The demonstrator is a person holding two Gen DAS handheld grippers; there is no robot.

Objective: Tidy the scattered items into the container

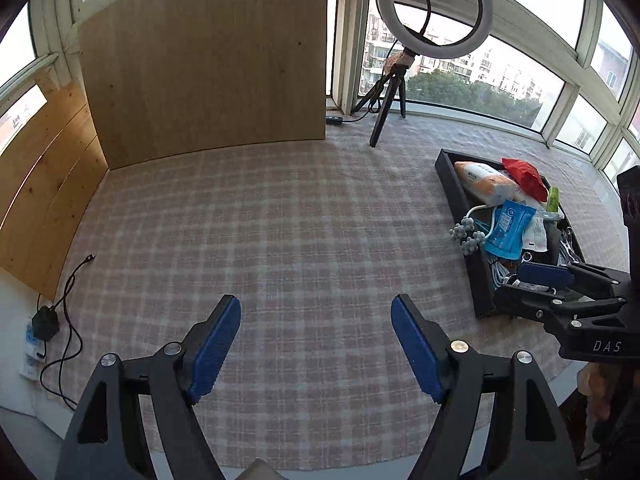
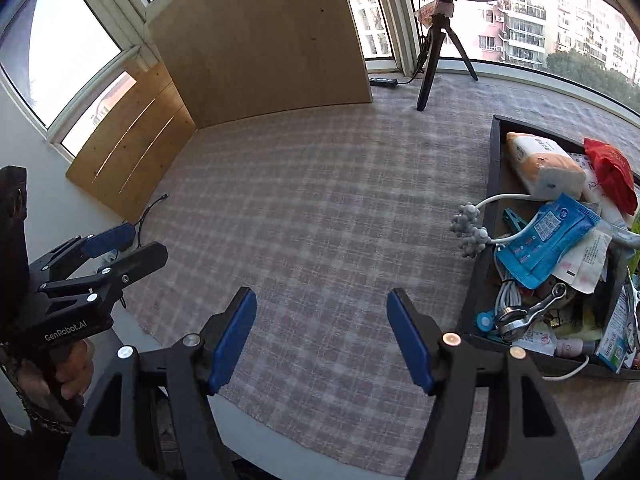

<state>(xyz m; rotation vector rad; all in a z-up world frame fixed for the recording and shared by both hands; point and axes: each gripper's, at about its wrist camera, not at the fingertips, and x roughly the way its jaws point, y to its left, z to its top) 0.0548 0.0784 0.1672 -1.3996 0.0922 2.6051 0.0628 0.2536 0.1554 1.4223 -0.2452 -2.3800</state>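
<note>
A black tray (image 1: 451,184) (image 2: 495,160) stands on the right of the checked cloth, piled with items. Among them are an orange-and-white tissue pack (image 1: 486,182) (image 2: 544,164), a red bag (image 1: 526,176) (image 2: 612,172) and a blue wipes pack (image 1: 508,230) (image 2: 548,236). A grey knobbed massager (image 1: 466,236) (image 2: 470,232) hangs over the tray's left rim. My left gripper (image 1: 316,312) (image 2: 136,246) is open over bare cloth, nothing between its blue pads. My right gripper (image 2: 320,304) (image 1: 520,282) is open too and holds nothing, just left of the tray's near corner.
A ring light on a tripod (image 1: 386,108) (image 2: 430,68) stands at the back by the windows. Wooden boards (image 1: 208,64) (image 2: 260,44) lean at the back and left. A power strip with a black cable (image 1: 44,324) lies off the cloth's left edge. A hand (image 2: 72,364) grips the left handle.
</note>
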